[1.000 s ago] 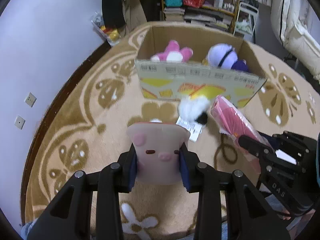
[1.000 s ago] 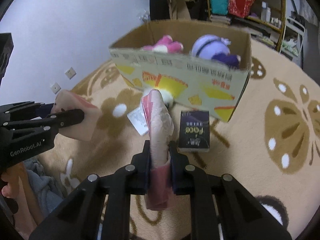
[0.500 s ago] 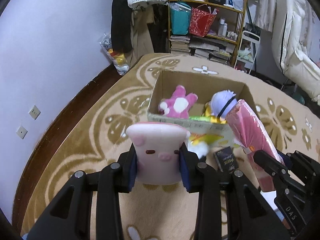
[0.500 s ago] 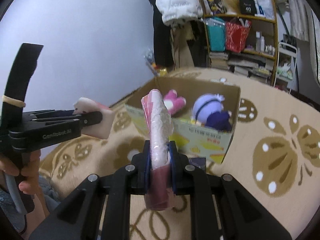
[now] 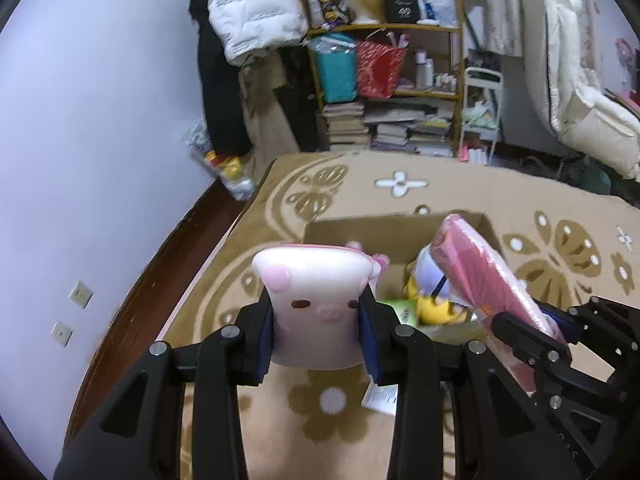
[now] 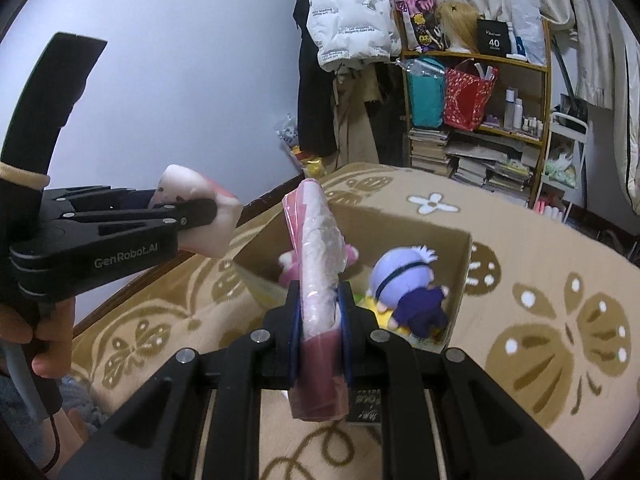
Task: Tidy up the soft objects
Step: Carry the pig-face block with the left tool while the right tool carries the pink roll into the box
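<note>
Both grippers are raised above the open brown cardboard box on the beige patterned carpet. Left gripper is clamped on a pale pink pig-faced foam toy, whose face only its own camera shows. Right gripper pinches a flat pink plastic-wrapped packet, held upright. Only the right view shows the purple-haired plush doll lying whole in the box, and the person's bare hand on the left handle.

Beige floral-patterned carpet, wooden shelf unit against far wall, teal bag beside red bag on shelf, stacked books beneath, white puffer jacket hanging left of shelf, wall sockets low on lilac wall.
</note>
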